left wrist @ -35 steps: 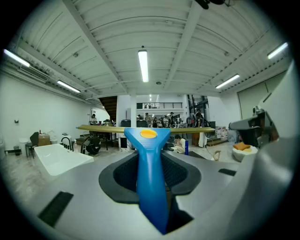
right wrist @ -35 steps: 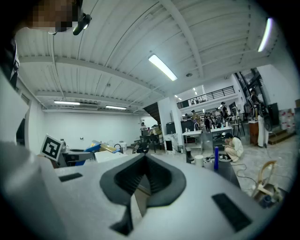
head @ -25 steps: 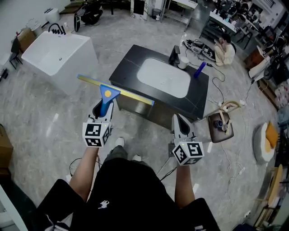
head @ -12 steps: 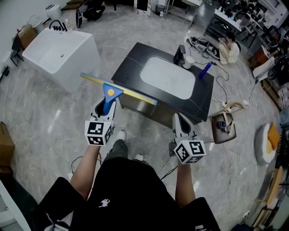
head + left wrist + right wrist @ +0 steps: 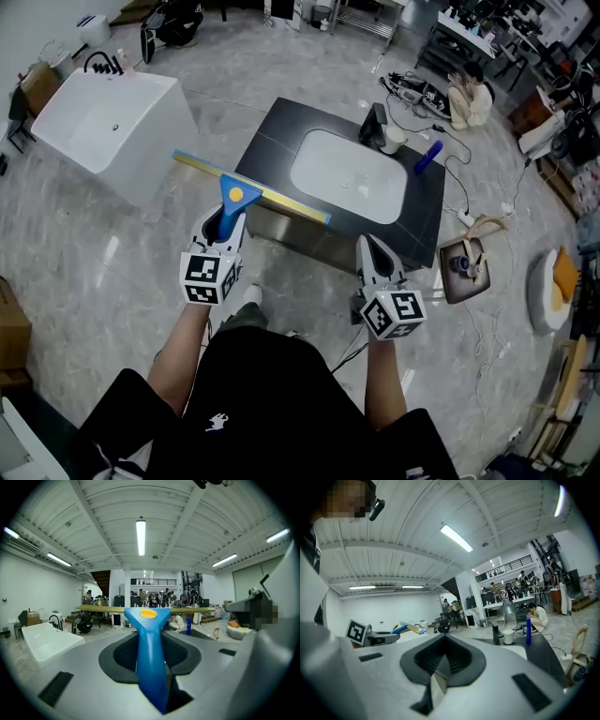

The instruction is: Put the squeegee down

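Blue-handled squeegee (image 5: 235, 194) sat pinched by its handle in the left gripper (image 5: 225, 218), left of centre in the head view, its yellow blade crosswise in the air before the black sink counter (image 5: 272, 127). The right gripper (image 5: 367, 243) had its 2 jaws pressed together, empty.

Right gripper (image 5: 443, 640) jaws together, facing counter (image 5: 538, 652).
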Motion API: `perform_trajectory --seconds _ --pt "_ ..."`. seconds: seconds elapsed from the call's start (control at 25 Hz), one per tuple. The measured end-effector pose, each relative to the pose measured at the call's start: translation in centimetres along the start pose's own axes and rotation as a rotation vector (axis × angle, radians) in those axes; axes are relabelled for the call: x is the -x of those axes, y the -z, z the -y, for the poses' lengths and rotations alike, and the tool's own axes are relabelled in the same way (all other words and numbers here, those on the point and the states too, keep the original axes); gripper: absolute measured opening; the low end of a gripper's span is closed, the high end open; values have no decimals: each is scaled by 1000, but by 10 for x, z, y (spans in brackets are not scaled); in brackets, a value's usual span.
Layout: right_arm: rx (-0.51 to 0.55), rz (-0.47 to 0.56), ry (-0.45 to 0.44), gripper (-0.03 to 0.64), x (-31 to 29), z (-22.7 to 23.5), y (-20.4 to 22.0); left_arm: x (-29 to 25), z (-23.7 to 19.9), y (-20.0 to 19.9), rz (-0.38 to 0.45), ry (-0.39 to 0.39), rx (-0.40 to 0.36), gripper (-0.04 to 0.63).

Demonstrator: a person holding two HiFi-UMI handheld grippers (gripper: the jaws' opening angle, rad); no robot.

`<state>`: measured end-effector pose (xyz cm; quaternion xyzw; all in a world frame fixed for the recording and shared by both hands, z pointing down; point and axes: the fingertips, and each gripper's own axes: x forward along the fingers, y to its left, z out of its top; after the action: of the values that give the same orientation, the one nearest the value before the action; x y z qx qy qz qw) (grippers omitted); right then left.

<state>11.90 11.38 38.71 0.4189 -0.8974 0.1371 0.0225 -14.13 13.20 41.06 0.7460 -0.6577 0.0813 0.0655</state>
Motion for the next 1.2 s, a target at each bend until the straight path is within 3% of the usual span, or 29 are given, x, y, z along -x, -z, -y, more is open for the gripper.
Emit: perform_trajectory --seconds 0.76,1.2 --pt "62 6 164 2 -114 -18 -26 -105 -97 -13 10 156 7 129" --pt "36 -19 180 2 -142 -4 -22 -141 -104 3 -29 198 10 129"
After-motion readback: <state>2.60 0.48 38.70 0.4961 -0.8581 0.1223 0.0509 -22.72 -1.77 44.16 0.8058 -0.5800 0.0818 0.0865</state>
